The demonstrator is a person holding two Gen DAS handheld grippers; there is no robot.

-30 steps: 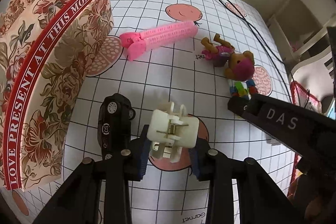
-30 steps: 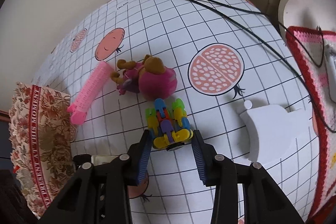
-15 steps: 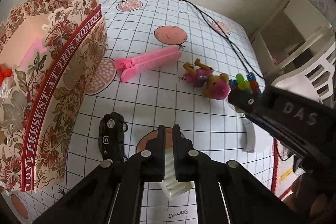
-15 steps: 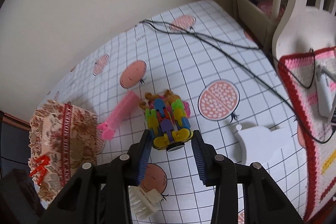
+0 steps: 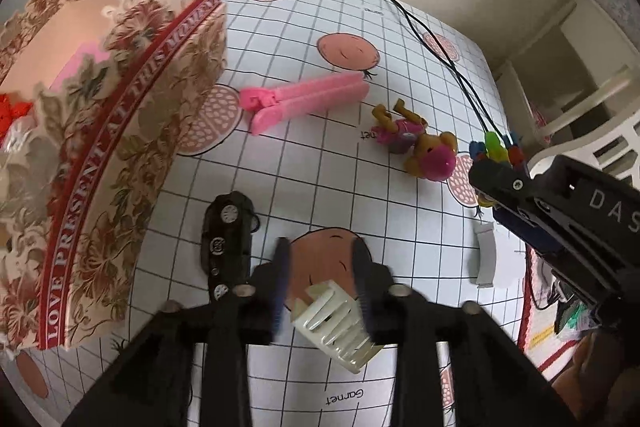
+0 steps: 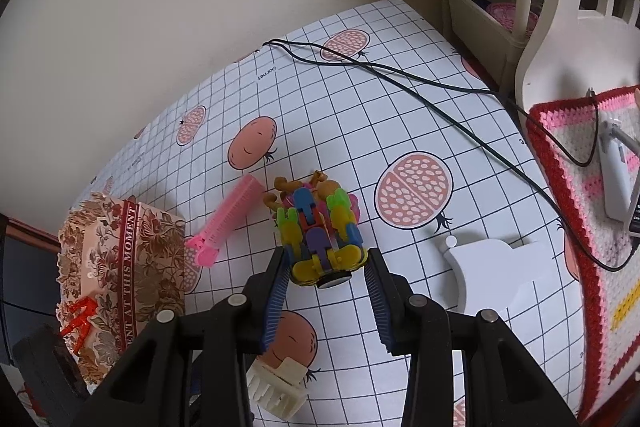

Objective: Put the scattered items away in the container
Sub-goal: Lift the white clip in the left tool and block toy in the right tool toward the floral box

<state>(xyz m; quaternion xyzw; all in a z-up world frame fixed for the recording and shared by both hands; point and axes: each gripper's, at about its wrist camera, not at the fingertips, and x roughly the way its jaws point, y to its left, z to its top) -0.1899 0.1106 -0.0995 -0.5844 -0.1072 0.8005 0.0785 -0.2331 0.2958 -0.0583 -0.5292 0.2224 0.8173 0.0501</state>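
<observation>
1. The left gripper [image 5: 320, 283] points steeply down over the desk [image 5: 320, 67], which is covered with a gridded cloth printed with fruit.
2. Its jaws have just been opening; they are motion-blurred, and the cream hair claw [image 5: 334, 325] sits between them, tilted, with its teeth towards the lower right.
3. The right pad seems to touch the claw while the left pad stands off from it, so the gripper looks released rather than clenched, though the blur makes this uncertain.
4. The right gripper [image 6: 326, 277] is clamped on a toy of coloured interlocking bricks [image 6: 320, 239] and holds it above the desk.
5. The floral box [image 5: 100, 131], lettered "LOVE PRESENT AT THIS MOMENT", stands at the left edge of the desk, and a red item [image 6: 80, 319] lies inside it.
6. A black toy car [image 5: 226, 235] lies on the cloth beside the box, just left of the left gripper.
7. A pink hair clip [image 5: 304, 99] lies further back, near the box's far corner.
8. A small plush figure [image 5: 420, 143] in pink lies to the right of the clip.
9. A black cable [image 6: 400, 79] runs across the far part of the desk, and a white flat piece [image 6: 496, 275] lies towards its right edge.
</observation>
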